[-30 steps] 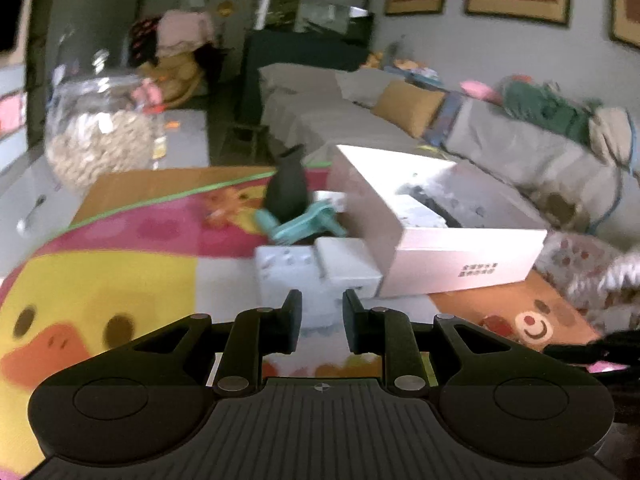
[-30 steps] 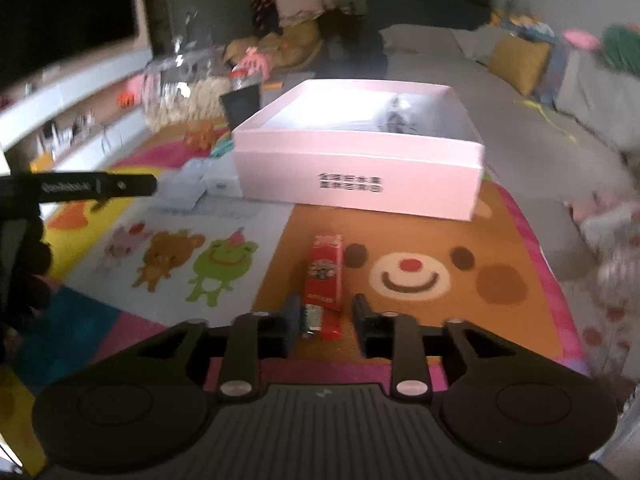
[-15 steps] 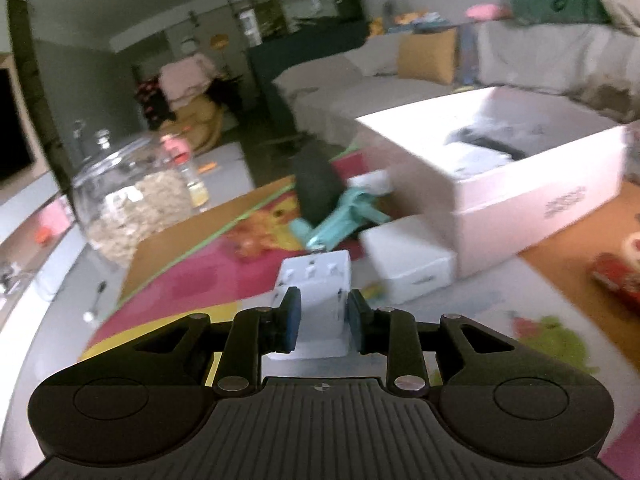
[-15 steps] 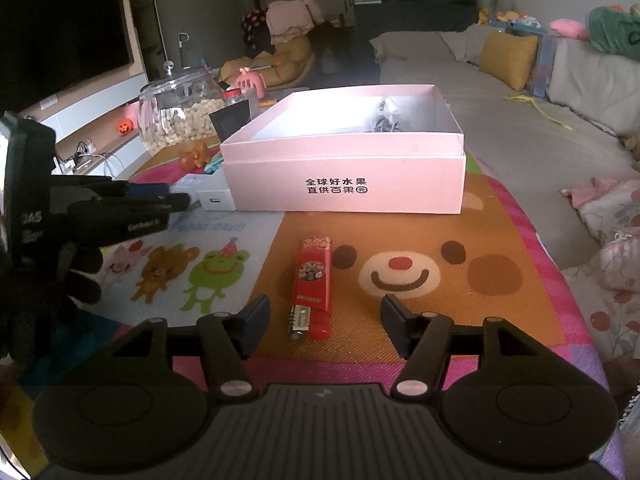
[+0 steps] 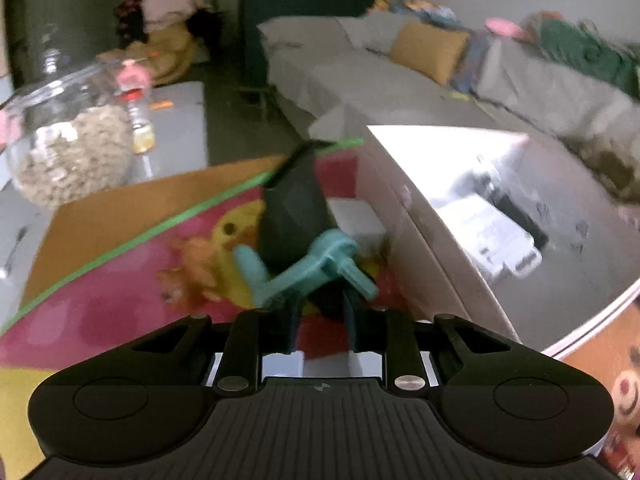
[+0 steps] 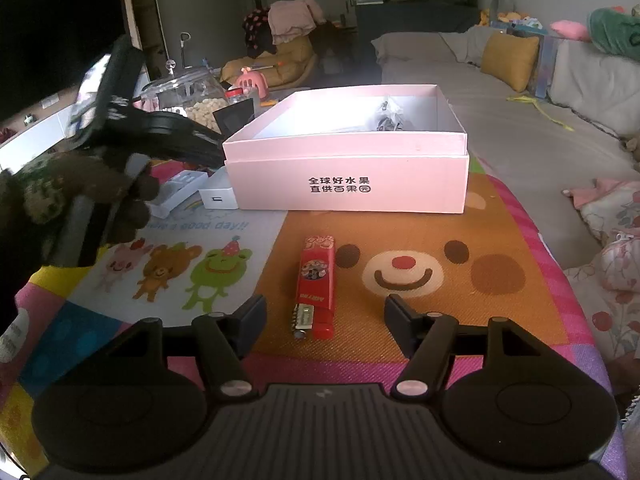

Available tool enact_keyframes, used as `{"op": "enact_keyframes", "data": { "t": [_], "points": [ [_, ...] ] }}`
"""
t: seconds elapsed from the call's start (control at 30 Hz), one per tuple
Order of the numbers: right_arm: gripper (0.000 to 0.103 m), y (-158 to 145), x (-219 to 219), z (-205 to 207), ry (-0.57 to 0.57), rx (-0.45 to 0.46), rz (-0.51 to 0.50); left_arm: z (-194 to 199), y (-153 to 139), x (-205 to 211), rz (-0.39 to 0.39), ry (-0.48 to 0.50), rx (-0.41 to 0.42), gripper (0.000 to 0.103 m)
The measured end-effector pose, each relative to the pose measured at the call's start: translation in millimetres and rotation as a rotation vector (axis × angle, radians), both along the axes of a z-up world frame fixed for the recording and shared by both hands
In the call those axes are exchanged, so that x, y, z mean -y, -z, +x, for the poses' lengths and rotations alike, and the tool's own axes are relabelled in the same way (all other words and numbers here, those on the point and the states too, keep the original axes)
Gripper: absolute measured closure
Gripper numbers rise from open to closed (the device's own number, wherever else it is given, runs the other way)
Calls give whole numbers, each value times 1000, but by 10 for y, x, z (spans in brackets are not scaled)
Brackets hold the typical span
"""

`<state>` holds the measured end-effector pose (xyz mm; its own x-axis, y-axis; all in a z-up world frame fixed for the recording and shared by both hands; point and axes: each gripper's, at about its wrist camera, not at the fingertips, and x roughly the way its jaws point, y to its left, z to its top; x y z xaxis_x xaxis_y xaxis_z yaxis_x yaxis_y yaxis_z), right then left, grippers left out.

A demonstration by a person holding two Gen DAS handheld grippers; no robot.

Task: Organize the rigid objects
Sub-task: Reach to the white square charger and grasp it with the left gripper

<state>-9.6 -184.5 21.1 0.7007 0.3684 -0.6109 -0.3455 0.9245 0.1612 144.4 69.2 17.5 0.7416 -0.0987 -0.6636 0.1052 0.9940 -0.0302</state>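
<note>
our right hand-held gripper (image 6: pixel 325 322) sits spread wide around the red lighter (image 6: pixel 316 286) on the mat, lined up for a grab; the left hand-held gripper (image 5: pixel 320 330) looks nearly pinched together, can't tell on what; the pink box (image 6: pixel 348 168) waits just behind.

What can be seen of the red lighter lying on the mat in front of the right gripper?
The red lighter is a slim rectangular block, seemingly plastic, with printed pictures and lettering on its upper face and a silver metal head at its near end. It lies flat on the orange bear panel of the play mat, lengthwise toward the pink box but apart from it. It sits between the spread fingers of the right gripper, which touch nothing.
</note>
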Motion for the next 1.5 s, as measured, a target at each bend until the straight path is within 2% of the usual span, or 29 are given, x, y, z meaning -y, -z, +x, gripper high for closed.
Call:
{"op": "enact_keyframes", "data": {
  "t": [0.1,0.2,0.33,0.43,0.57,0.7,0.77,0.87,0.97,1.03,1.13,1.2,1.3,1.4,1.47,1.5],
  "points": [
    [36,1,11,6,-2,-2,9,-88,-1,56,44,102,-15,81],
    [35,1,20,6,-2,-3,19,-335,13,80,79,199,-7,81],
    [34,5,15,9,-2,-4,23,-737,15,62,72,242,3,81],
    [34,8,3,10,-3,-4,20,-1029,-3,35,49,238,4,79],
    [33,15,-5,13,-3,-5,19,-1479,-154,16,54,101,56,78],
    [32,18,-20,10,-6,-6,16,-1797,-342,90,-40,117,102,77],
    [32,18,-25,11,-8,-6,12,-1859,-353,215,-40,126,122,77],
    [31,18,-26,10,-8,-5,11,-1872,-281,450,37,136,178,77],
    [31,19,-26,11,-7,-6,17,-1803,-118,648,135,134,157,77],
    [31,18,-15,12,-8,-6,22,-1816,-49,703,158,136,171,75],
    [31,21,-3,15,-7,-6,30,-1822,-10,732,160,154,164,69],
    [31,21,3,17,-7,-7,32,-1835,-13,742,156,176,157,61],
    [31,21,12,22,-7,-7,34,-1825,-39,697,86,183,138,56],
    [31,21,14,21,-7,-6,35,-1829,-59,644,33,173,130,56],
    [31,21,16,21,-7,-6,35,-1859,-47,643,67,124,148,56],
    [31,21,16,20,-7,-6,35,-1874,-24,648,109,95,162,53]
  ]
}}
